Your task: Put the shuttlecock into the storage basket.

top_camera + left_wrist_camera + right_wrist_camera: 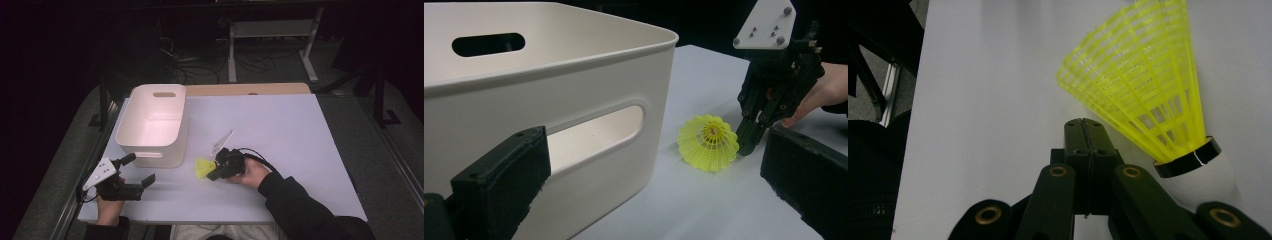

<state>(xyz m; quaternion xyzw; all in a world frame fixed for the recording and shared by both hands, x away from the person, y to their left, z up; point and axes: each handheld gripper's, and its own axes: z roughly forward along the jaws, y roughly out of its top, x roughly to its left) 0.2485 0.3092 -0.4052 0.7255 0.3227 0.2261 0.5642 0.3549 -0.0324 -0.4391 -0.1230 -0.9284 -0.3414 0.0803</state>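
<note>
Right gripper [1087, 131]: jaws pressed together, empty. Yellow plastic mesh shuttlecock with white cork [1148, 95]: on white table [280, 125], just beside those jaws. Left gripper [137, 170]: jaws wide, near white plastic bin [152, 122].

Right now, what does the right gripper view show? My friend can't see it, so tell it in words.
A yellow shuttlecock with a white cork tip lies on the pale table, just beside the right gripper. The gripper's two black jaws are pressed shut together, with nothing between them; the shuttlecock sits apart, to their right in this view.
</note>
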